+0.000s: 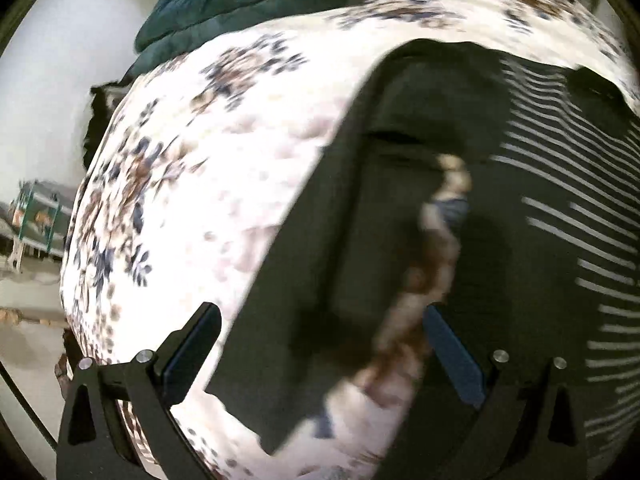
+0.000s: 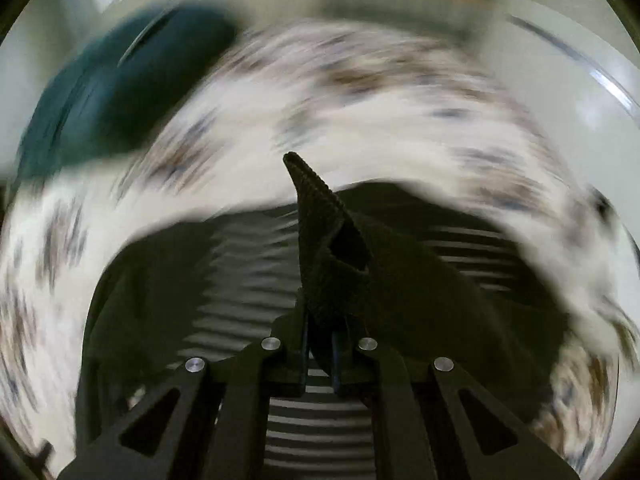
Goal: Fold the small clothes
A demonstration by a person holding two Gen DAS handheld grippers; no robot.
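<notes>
Your right tongs are clamped on a ribbed edge of the dark garment, and the pinched fabric stands up in a peak above the fingertips. That looks like a hem or cuff, a sensible hold: a finished edge gives the fold a straight line to carry over. The rest of the garment trails below and to both sides, dark panels with pale stripes, lying on the floral bedspread.

Your left tongs stand wide apart, holding nothing, low over the same dark garment. Its plain panel lies between the fingers, with the striped part off to the right. A twisted strip of floral cloth crosses the dark fabric near the right finger; whether it is a ridge of bedspread or a separate piece, you cannot tell.

Likely the free side is placed to pin or take a second corner while the right carries the edge across.

A teal quilt is bunched at the far end of the bed. Both views are blurred. No brand, label or writing is readable.
</notes>
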